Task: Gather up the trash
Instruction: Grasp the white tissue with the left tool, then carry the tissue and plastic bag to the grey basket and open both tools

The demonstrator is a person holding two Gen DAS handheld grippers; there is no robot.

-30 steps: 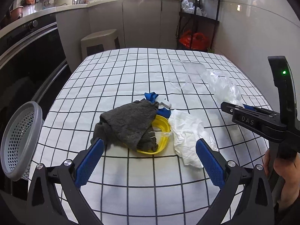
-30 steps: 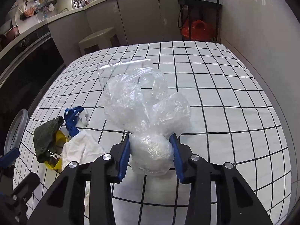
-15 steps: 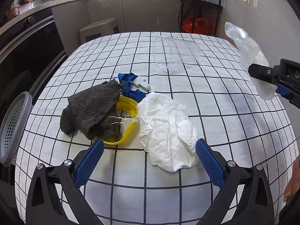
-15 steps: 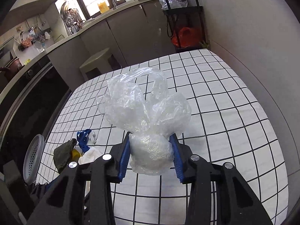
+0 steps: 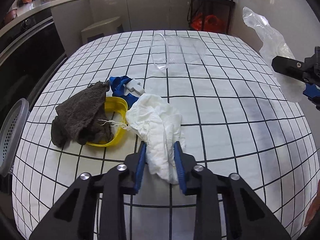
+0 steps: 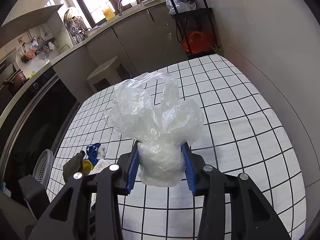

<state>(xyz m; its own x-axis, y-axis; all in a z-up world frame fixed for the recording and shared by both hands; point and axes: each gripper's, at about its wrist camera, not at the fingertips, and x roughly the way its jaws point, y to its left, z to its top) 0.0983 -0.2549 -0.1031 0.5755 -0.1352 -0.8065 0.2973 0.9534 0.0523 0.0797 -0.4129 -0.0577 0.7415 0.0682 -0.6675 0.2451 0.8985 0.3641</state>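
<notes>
Closing around a crumpled white paper towel (image 5: 160, 132), the left gripper (image 5: 160, 167) has its blue pads on either side of the wad's near end, the paper bunched between them and lying on the checked tablecloth (image 5: 230, 124). Just left of the towel sits a yellow ring-shaped lid (image 5: 118, 120), half covered by a dark grey rag (image 5: 80, 116); a blue strap with a white clip (image 5: 124, 88) lies behind them. Farther back a clear plastic container (image 5: 176, 52) rests on its side.

The right gripper (image 6: 161, 168) pinches a crumpled clear plastic bag (image 6: 152, 116) — its pads press the bag's lower bundle while the loose top billows above the fingers, held up off the table. From the left wrist view this bag shows at the right edge, raised above the cloth and well apart from the towel.

A grey perforated basket (image 5: 12, 136) stands at the table's left edge — near the rag, apart from both grippers.
</notes>
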